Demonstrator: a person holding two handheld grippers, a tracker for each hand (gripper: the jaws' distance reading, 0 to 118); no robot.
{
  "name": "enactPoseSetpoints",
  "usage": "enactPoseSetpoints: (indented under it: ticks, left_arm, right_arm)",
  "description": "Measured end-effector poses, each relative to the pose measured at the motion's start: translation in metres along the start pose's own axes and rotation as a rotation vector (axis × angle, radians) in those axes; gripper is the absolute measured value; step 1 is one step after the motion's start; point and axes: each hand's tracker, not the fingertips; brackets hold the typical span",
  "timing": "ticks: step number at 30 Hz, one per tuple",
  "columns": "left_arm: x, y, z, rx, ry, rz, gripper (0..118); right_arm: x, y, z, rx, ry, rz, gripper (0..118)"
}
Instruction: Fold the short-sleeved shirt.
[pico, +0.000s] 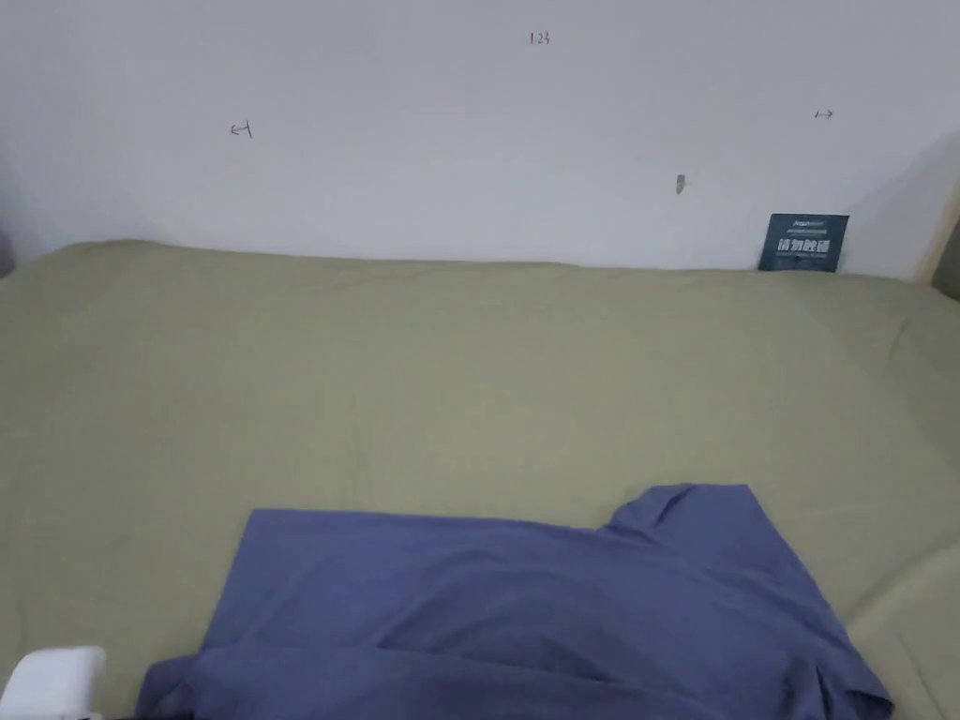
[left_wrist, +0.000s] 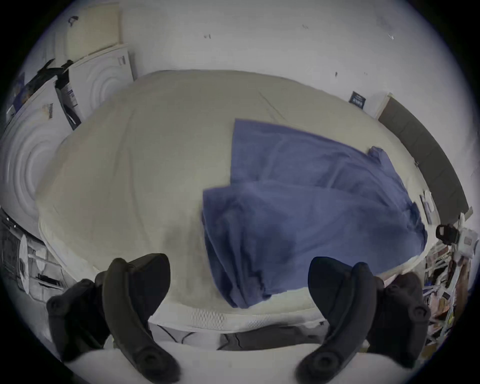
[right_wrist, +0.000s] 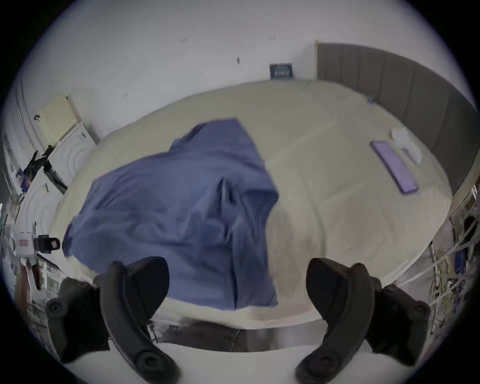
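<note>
broadly, the blue shirt (pico: 525, 609) lies rumpled at the near edge of the green bed (pico: 450, 375), long axis running sideways. left gripper (left_wrist: 239, 283) and right gripper (right_wrist: 237, 283) hover just off that edge, jaws wide apart, empty; the right appears slightly nearer the cloth.

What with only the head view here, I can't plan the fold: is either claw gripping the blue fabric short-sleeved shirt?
Observer: No; the left claw is open, jaws wide apart, holding nothing.
Operator: The right one?
Observer: The right claw is open too, the shirt lying beyond it.
Operator: Anything else on the pale green bed?
Observer: A flat purple rectangular pad lies well to the shirt's right.
</note>
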Motion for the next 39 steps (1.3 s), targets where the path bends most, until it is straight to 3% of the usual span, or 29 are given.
enactPoseSetpoints:
  ticks: [1,2,3,4,5,7,14,16,17,18,19,20,26,27,28,29,30,31,32,33,36,37,38,39]
  left_arm:
    - [0.002,0.008,0.002,0.041,-0.004,-0.005,100]
    - [0.008,0.018,0.004,0.066,0.026,-0.025,80]
    - [0.012,0.027,0.002,0.078,0.034,-0.061,34]
    - [0.018,0.037,-0.003,0.099,0.04,-0.086,4]
    - [0.024,0.048,-0.012,0.1,0.039,-0.085,3]
    - [0.032,0.071,-0.033,0.107,0.021,-0.065,3]
    - [0.047,0.156,-0.122,0.044,0.031,-0.097,3]
    - [0.046,0.171,-0.146,0.05,0.047,-0.078,10]
    - [0.043,0.178,-0.158,0.044,0.051,-0.057,26]
    - [0.04,0.184,-0.168,0.033,0.059,-0.045,72]
    - [0.039,0.19,-0.18,-0.006,0.093,-0.037,103]
    - [0.039,0.19,-0.189,-0.012,0.091,-0.05,115]
    - [0.043,0.185,-0.216,-0.095,0.129,-0.094,111]
    - [0.045,0.182,-0.212,-0.072,0.124,-0.092,103]
    - [0.046,0.181,-0.206,-0.057,0.12,-0.103,88]
    - [0.047,0.181,-0.2,-0.036,0.088,-0.093,65]
    - [0.055,0.178,-0.188,-0.023,0.077,-0.081,29]
    - [0.057,0.177,-0.185,-0.024,0.078,-0.093,7]
    - [0.057,0.177,-0.184,-0.025,0.045,-0.095,7]
    - [0.058,0.176,-0.182,-0.021,0.061,-0.097,7]
    - [0.06,0.174,-0.179,-0.028,0.061,-0.092,7]
    - [0.062,0.173,-0.178,-0.03,0.06,-0.094,7]
    - [0.06,0.177,-0.181,-0.034,0.061,-0.1,7]
    - [0.062,0.176,-0.18,-0.035,0.062,-0.109,7]
  right_arm:
    - [-0.002,0.008,-0.002,0.017,-0.022,0.014,79]
    - [-0.005,0.015,-0.004,0.029,-0.04,0.04,38]
    - [-0.007,0.02,-0.005,0.038,-0.041,0.048,0]
    - [-0.011,0.027,-0.012,0.05,-0.06,0.053,0]
    - [-0.013,0.034,-0.018,0.101,-0.119,0.045,0]
    - [-0.015,0.051,-0.036,0.037,-0.044,0.066,0]
    - [-0.027,0.091,-0.092,0.018,-0.044,0.093,0]
    - [-0.027,0.099,-0.106,0.013,-0.046,0.092,0]
    - [-0.027,0.102,-0.113,0.007,-0.046,0.092,0]
    - [-0.026,0.104,-0.118,0.008,-0.048,0.092,0]
    - [-0.023,0.106,-0.126,0.003,-0.045,0.089,0]
    - [-0.021,0.108,-0.131,-0.003,-0.041,0.089,0]
    - [-0.017,0.113,-0.142,-0.012,-0.051,0.097,0]
    - [-0.019,0.114,-0.141,-0.011,-0.052,0.099,0]
    - [-0.019,0.116,-0.142,-0.011,-0.054,0.1,0]
    - [-0.019,0.119,-0.144,-0.013,-0.055,0.101,0]
    - [-0.019,0.123,-0.145,-0.011,-0.056,0.099,0]
    - [-0.019,0.127,-0.147,-0.008,-0.053,0.097,0]
    - [-0.02,0.132,-0.15,-0.01,-0.047,0.095,0]
    - [-0.02,0.137,-0.155,-0.016,-0.044,0.094,2]
    - [-0.022,0.152,-0.173,-0.026,-0.053,0.098,52]
    - [-0.02,0.157,-0.183,-0.06,-0.053,0.091,52]
    - [-0.018,0.16,-0.194,-0.118,-0.052,0.091,93]
    - [-0.017,0.161,-0.204,-0.113,-0.066,0.095,118]
